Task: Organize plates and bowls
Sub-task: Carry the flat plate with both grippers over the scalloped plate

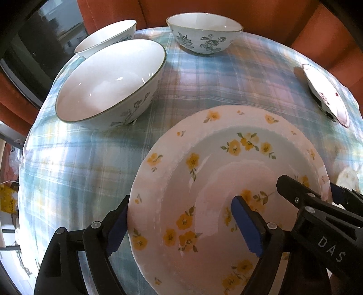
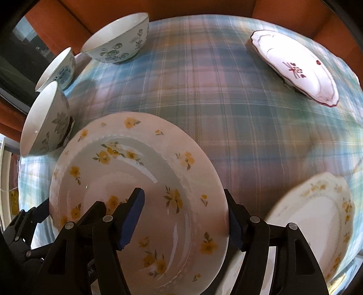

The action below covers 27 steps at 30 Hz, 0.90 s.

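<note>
A white plate with yellow flowers (image 1: 204, 172) (image 2: 127, 177) lies on the plaid tablecloth close in front of both cameras. My left gripper (image 1: 182, 227) straddles its left rim, one blue pad just outside the edge and the other over the well. My right gripper (image 2: 185, 223) straddles the opposite rim the same way and shows in the left wrist view as black fingers (image 1: 295, 190). Both stand open, and no pad visibly presses on the plate. Three white bowls with blue-green flowers (image 1: 109, 81) (image 1: 106, 34) (image 1: 204, 31) stand at the far left.
A red-trimmed white plate (image 2: 297, 65) rests at the far right of the table. A second yellow-flowered plate (image 2: 317, 217) sits at the near right. Orange chair backs (image 1: 109, 13) ring the round table (image 2: 226, 102); its edge drops off at left.
</note>
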Available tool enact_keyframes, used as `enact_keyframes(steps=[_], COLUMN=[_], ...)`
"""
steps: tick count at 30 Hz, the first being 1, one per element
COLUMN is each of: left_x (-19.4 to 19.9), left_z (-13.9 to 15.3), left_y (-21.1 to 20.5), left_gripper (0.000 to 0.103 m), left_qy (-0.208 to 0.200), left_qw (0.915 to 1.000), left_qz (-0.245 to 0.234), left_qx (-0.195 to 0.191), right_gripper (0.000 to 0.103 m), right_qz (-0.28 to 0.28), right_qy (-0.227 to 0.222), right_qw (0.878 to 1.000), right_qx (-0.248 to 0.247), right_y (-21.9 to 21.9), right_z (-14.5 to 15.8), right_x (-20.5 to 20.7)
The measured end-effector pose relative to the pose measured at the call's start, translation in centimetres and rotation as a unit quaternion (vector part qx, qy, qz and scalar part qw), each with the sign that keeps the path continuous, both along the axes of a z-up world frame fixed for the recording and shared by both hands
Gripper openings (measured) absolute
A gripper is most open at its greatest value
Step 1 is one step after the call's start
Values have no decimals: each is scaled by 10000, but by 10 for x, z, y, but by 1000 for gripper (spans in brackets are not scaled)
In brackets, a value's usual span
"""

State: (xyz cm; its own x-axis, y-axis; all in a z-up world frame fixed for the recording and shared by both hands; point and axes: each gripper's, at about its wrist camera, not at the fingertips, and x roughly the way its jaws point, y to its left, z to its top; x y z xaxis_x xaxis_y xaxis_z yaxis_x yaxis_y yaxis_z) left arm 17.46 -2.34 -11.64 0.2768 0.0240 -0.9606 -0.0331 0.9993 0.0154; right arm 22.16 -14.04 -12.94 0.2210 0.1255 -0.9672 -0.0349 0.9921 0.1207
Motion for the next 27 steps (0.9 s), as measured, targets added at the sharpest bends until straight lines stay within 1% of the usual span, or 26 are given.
enact_keyframes(steps=[7,17,21,27], left_x=[-20,-48,-58,-72], left_z=[22,43,46,47], left_y=[-5,-3,-10,-30], left_gripper=[85,84,84,84], left_qy=[-185,-425,-483,-549], left_qw=[9992,9955,9943,9937], left_qz=[-316,-813,-913,-958], left_qx=[-132,-255,-249,-169], right_gripper=[71,71,71,71], right_qz=[-336,-753,-874,-926], right_qy=[-209,-522,-609,-695], right_qw=[9992,9955,9941,9932], right_qx=[-112,-232,-223,-100], right_y=[-1,-10,-17,-41], right_z=[25,54,60,61], right_x=[-30,-74,-89,-107])
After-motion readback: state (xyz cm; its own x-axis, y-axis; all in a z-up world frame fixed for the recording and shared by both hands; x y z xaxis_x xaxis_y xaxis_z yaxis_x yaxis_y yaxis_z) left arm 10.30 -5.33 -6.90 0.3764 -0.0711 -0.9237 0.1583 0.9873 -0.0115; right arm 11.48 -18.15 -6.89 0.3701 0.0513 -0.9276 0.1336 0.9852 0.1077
